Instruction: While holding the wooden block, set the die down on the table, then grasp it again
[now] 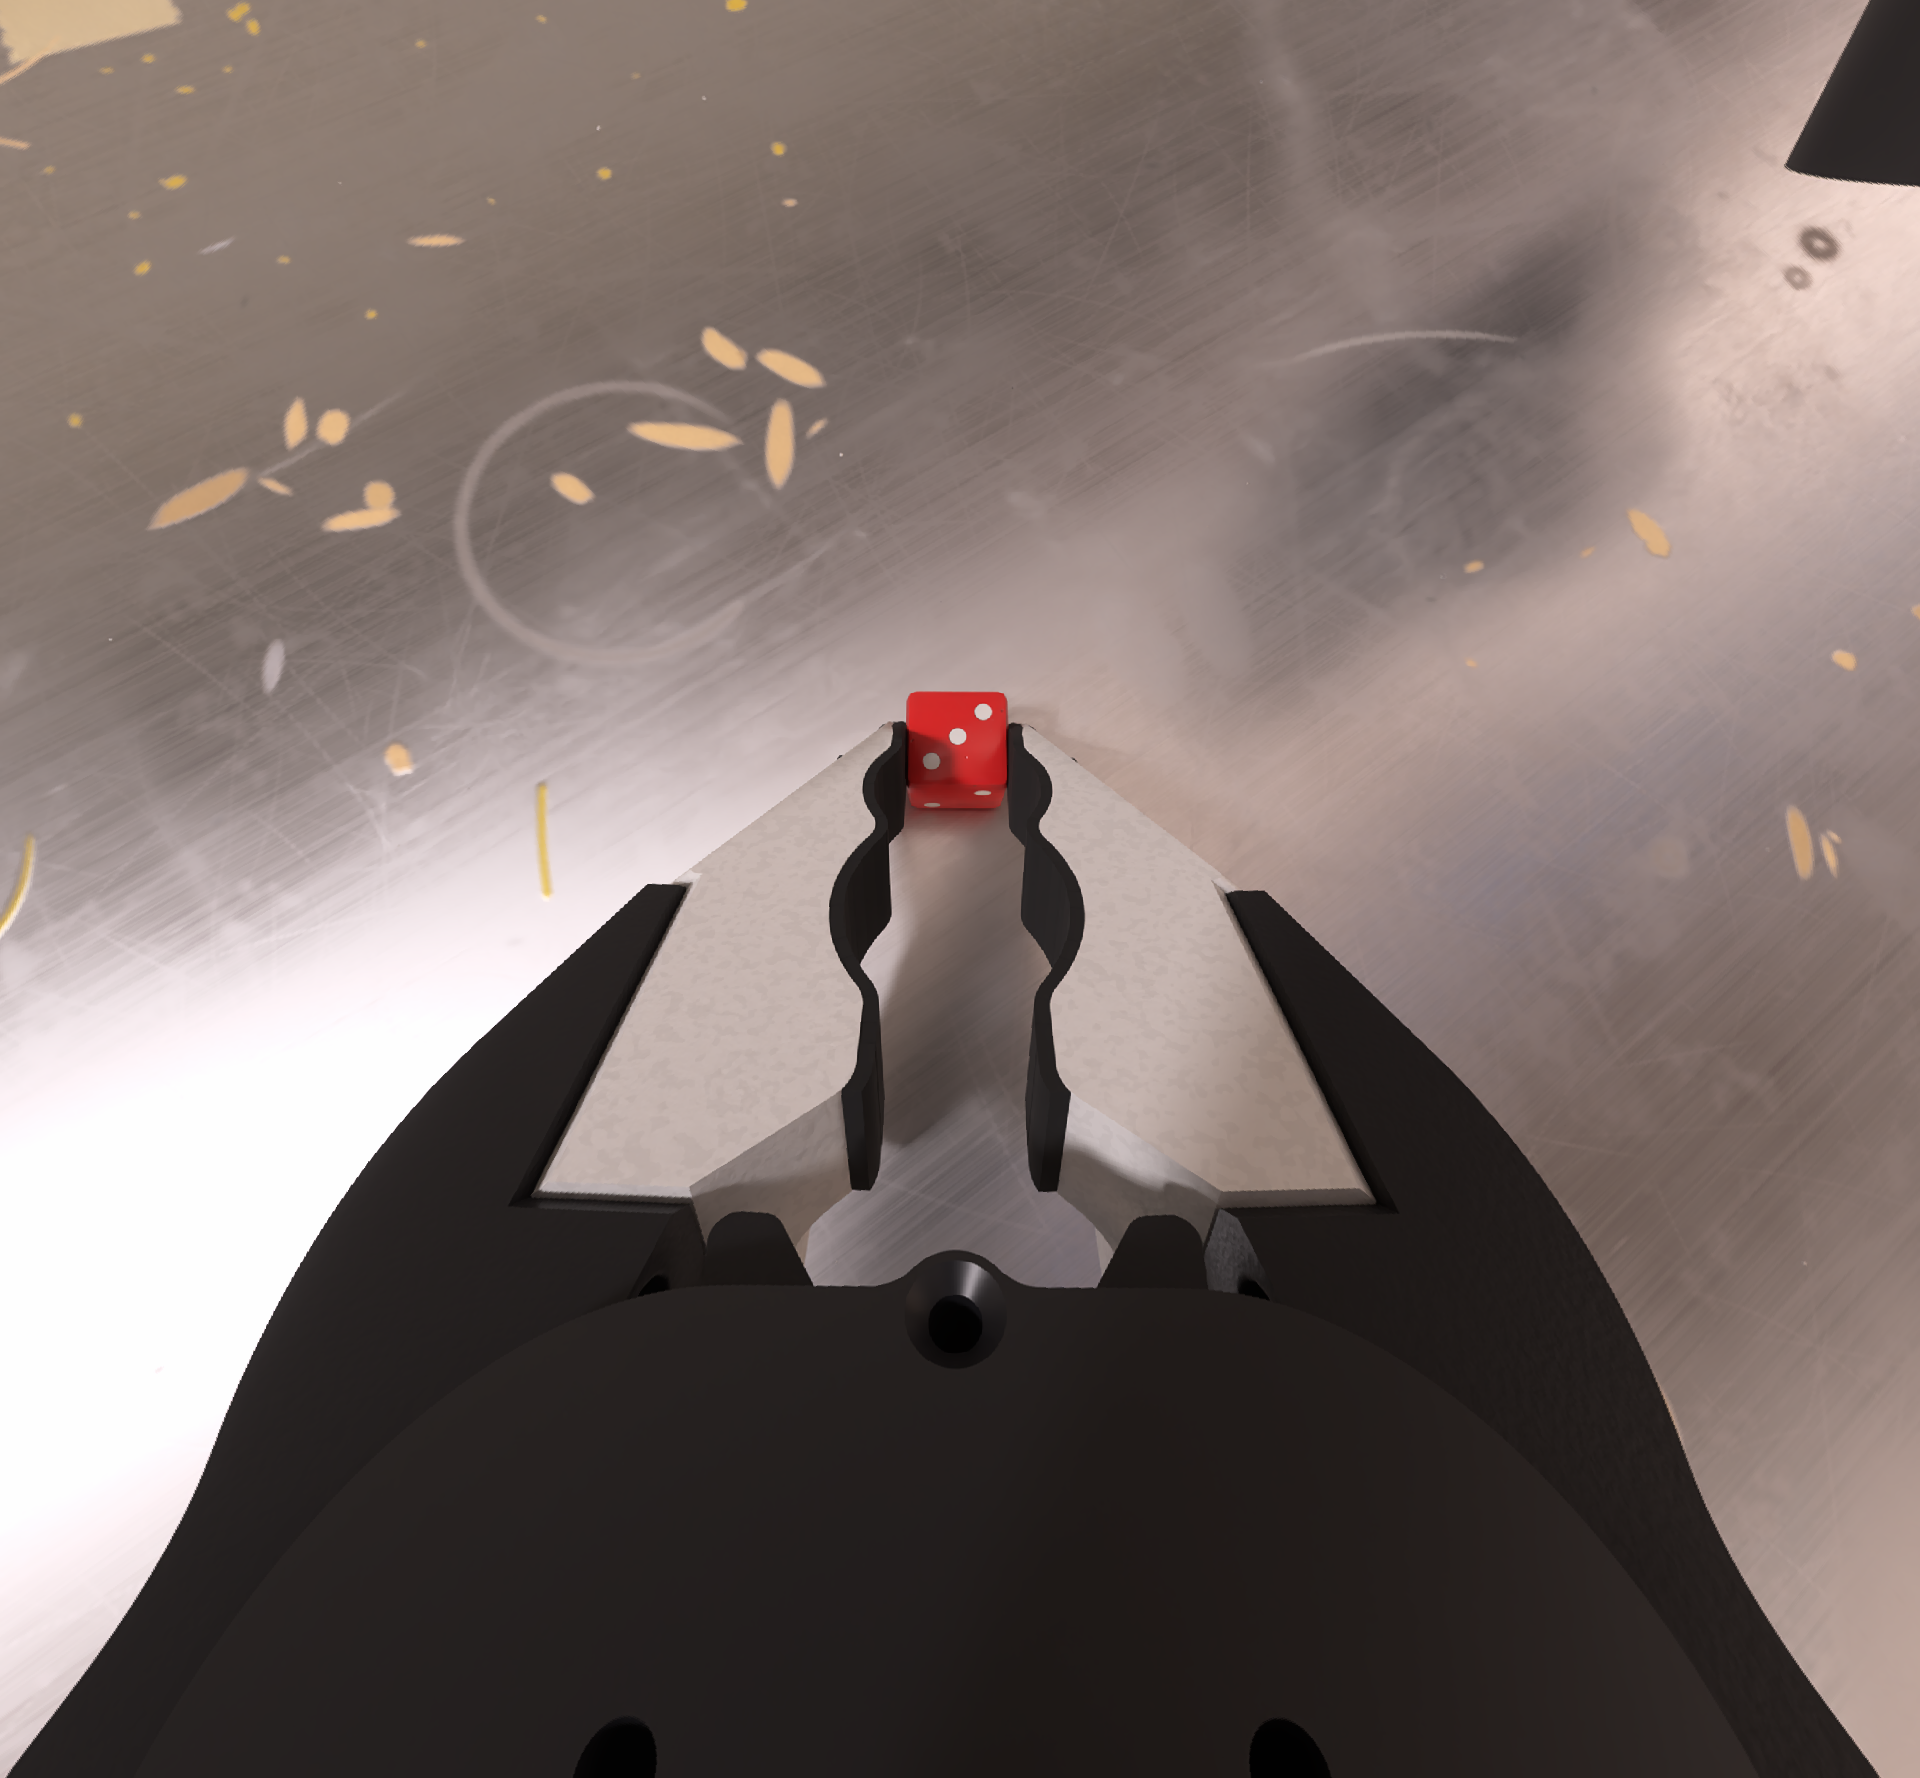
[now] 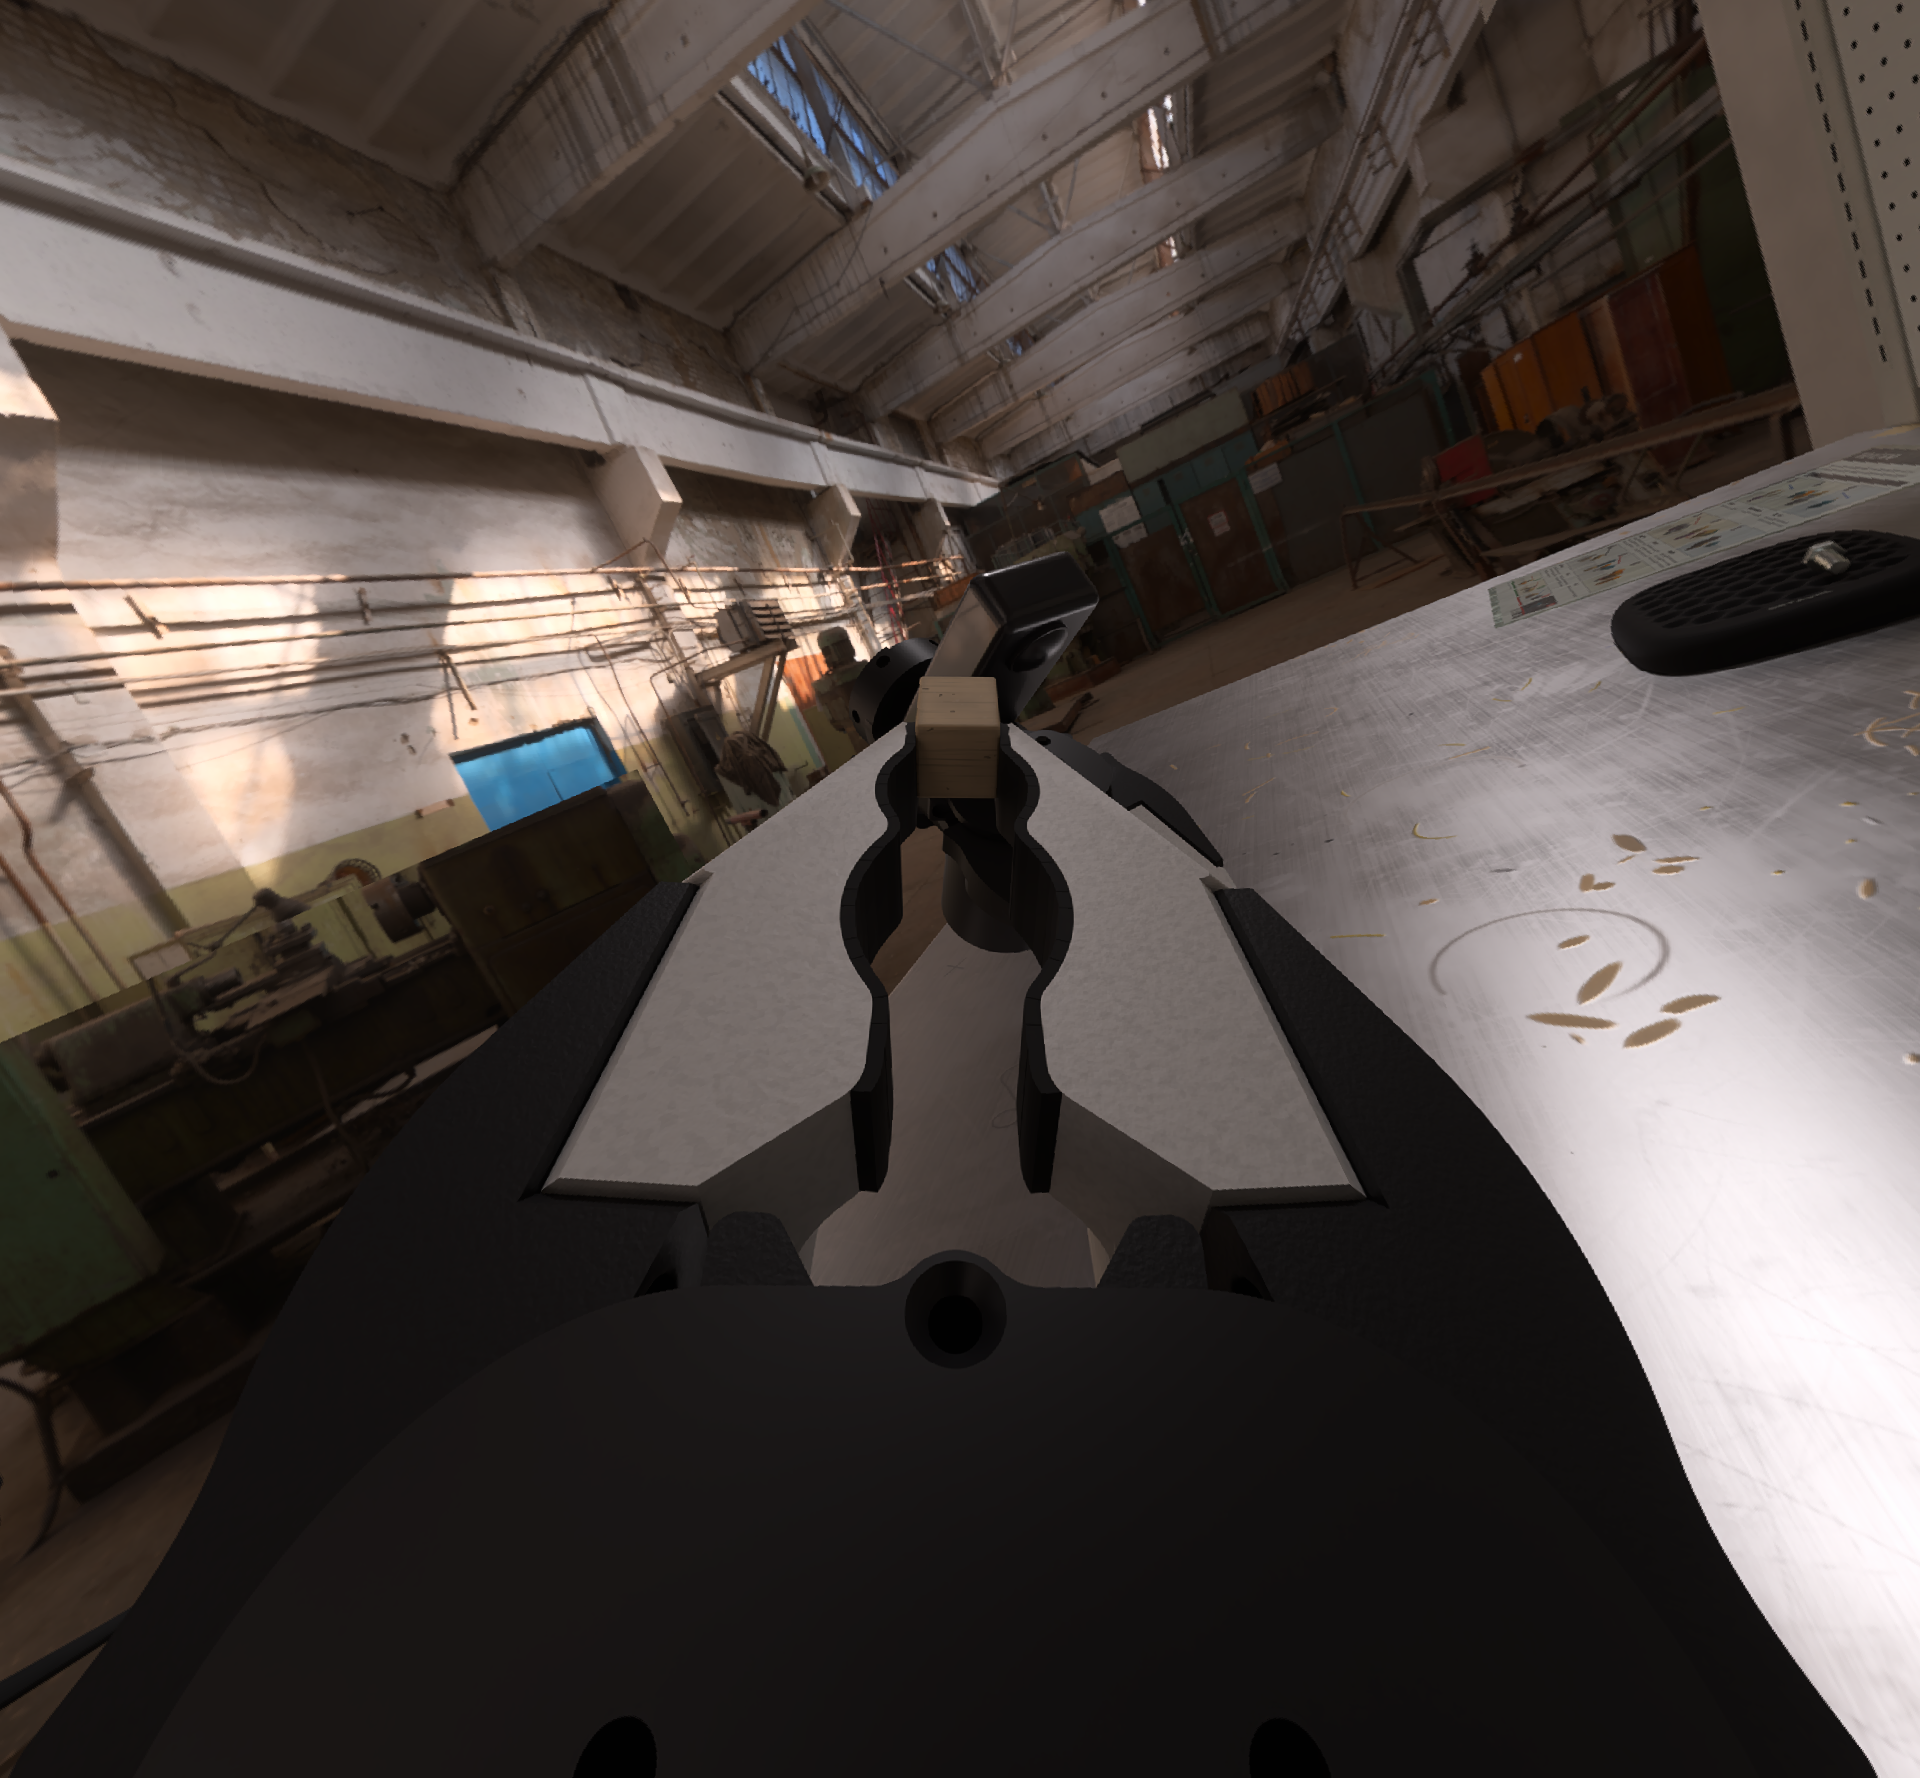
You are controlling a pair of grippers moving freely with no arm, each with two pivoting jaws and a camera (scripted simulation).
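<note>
A small red die (image 1: 956, 749) with white pips sits between the fingertips of my left gripper (image 1: 957, 762), whose fingers press on its two sides just over the scratched metal table (image 1: 1143, 294). I cannot tell whether the die touches the table. My right gripper (image 2: 956, 752) is shut on a pale wooden block (image 2: 956, 736) and holds it in the air beside the table's edge (image 2: 1351, 897). The left gripper (image 2: 1023, 632) shows as a dark body behind the block in the right wrist view.
A black honeycomb mat (image 2: 1766, 611) with a bolt on it lies at the table's far side, next to a printed sheet (image 2: 1704, 539) and a white pegboard panel (image 2: 1860, 128). Wood shavings (image 1: 717, 429) and a tape strip (image 1: 83, 3) lie on the table. A dark shape (image 1: 1870, 66) cuts the upper right corner.
</note>
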